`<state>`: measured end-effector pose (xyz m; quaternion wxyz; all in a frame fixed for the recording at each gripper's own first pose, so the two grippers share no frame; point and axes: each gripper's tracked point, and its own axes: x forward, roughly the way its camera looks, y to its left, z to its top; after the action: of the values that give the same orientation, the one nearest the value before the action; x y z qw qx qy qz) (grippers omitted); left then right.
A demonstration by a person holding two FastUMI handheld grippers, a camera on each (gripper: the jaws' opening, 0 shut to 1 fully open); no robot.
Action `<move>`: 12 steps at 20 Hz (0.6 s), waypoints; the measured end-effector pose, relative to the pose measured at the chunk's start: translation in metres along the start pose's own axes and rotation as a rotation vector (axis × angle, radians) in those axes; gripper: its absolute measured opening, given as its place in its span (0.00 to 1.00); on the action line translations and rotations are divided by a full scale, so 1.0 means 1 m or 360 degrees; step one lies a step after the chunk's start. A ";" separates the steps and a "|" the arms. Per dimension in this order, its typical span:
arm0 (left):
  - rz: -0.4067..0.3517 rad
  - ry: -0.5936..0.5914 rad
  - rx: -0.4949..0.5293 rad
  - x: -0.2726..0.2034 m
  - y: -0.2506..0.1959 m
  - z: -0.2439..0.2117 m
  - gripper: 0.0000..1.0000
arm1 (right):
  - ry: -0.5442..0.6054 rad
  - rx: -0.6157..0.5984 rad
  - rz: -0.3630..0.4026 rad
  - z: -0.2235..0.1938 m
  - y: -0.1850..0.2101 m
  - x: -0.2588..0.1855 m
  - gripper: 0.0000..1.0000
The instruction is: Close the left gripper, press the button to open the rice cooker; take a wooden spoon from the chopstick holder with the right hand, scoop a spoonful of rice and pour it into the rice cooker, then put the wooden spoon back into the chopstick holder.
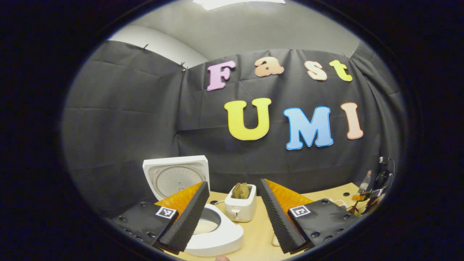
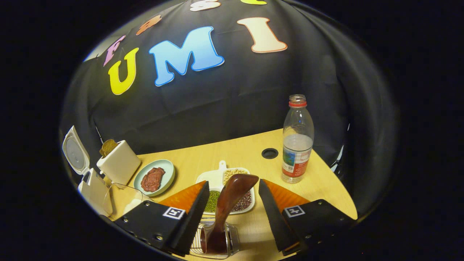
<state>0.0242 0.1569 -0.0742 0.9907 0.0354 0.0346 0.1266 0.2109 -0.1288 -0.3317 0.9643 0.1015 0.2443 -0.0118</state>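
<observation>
A: What sits closest in the right gripper view?

B: The right gripper (image 2: pixel 231 212), its jaws spread wide and holding nothing. Between them stands the wooden spoon (image 2: pixel 229 203), dark reddish-brown and glossy, bowl end up, handle down in the chopstick holder (image 2: pixel 216 241), a clear container with a wire base. I judge the gripper is lined up either to grasp the spoon or to leave it there.

A: And beyond that?

B: A white divided dish (image 2: pixel 225 176) of green, pale and dark red beans lies just behind the spoon. Farther off stand a blue plate (image 2: pixel 167 170) with a reddish piece of food and a clear bottle (image 2: pixel 297 139), uncapped, on the yellow surface (image 2: pixel 239 150).

A: The left side?

B: The left gripper (image 1: pixel 233 214) also has its jaws wide apart, gripping nothing. Near it is the rice cooker (image 1: pixel 217 235), white, its lid (image 1: pixel 177 175) standing upright, so the button step looks finished. A white toaster (image 1: pixel 240 206) holding bread sits just behind.
</observation>
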 end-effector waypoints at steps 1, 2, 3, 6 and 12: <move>-0.0006 -0.0001 -0.0006 0.001 -0.002 0.001 0.96 | 0.0024 0.0048 0.0041 -0.002 0.003 0.002 0.78; -0.0011 0.0002 -0.0007 0.001 -0.004 0.001 0.98 | 0.0048 0.0084 0.0053 -0.004 0.003 0.004 0.64; -0.0014 -0.0001 -0.0002 0.002 -0.005 0.002 0.99 | 0.0058 0.0130 0.0066 -0.005 0.004 0.008 0.46; -0.0040 -0.0016 0.0013 0.004 -0.012 0.005 0.98 | 0.0055 0.0224 0.0123 0.000 0.017 -0.012 0.20; -0.0097 -0.0009 -0.0037 0.003 -0.022 -0.002 0.96 | -0.0115 0.0115 0.0040 0.033 0.032 -0.053 0.08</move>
<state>0.0322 0.1368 -0.0782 0.9946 0.0230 0.0315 0.0965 0.1820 -0.1052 -0.2722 0.9682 0.1388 0.2076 -0.0121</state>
